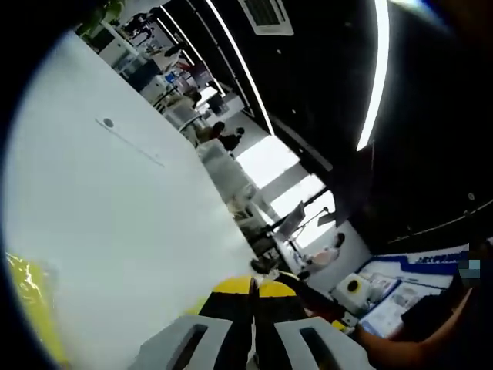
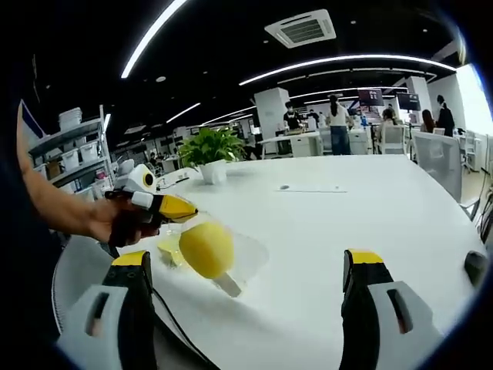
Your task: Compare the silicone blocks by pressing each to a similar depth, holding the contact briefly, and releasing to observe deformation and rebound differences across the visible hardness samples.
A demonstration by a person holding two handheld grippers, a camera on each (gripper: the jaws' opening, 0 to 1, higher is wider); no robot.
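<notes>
A rounded yellow silicone block [image 2: 206,248] lies on a clear plastic wrapper [image 2: 248,253] on the white table [image 2: 323,223]. A paler yellow piece [image 2: 168,247] lies just to its left. My right gripper [image 2: 246,262] is open, its jaws wide apart on either side of the block and nearer than it. A hand [image 2: 108,223] holds my left gripper [image 2: 187,210] just above and left of the block, its yellow tips together. In the left gripper view the left gripper [image 1: 253,287] is shut with nothing between its tips, and a blurred yellow shape [image 1: 27,297] sits at the lower left.
A potted plant [image 2: 209,148] stands at the table's far side, and a thin flat strip [image 2: 308,188] lies mid-table. Shelves with boxes [image 2: 65,150] stand at the left. People and desks [image 2: 335,123] are far behind. A dark object [image 2: 476,266] sits at the right edge.
</notes>
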